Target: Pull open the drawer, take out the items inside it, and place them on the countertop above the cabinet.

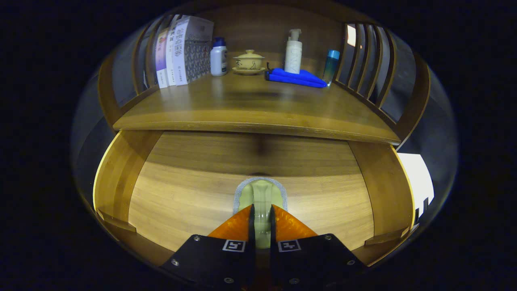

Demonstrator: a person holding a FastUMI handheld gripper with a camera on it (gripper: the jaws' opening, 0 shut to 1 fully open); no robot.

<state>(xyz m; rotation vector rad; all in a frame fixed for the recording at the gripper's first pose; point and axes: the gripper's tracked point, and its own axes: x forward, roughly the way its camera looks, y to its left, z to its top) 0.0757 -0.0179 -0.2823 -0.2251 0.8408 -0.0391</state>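
Observation:
The wooden drawer is pulled out below the countertop. My gripper is over the drawer's bare wooden floor, near its front. Its two fingers are closed on a pale green item with a grey rim. The item's rounded end sticks out just ahead of the fingertips. Its rear part is hidden between the fingers. I cannot tell whether the item rests on the drawer floor or hangs a little above it.
At the back of the countertop stand upright books, a white bottle with a blue cap, a lidded tea bowl, a white pump bottle, a folded blue cloth and a teal-capped bottle. Slatted side rails flank the countertop.

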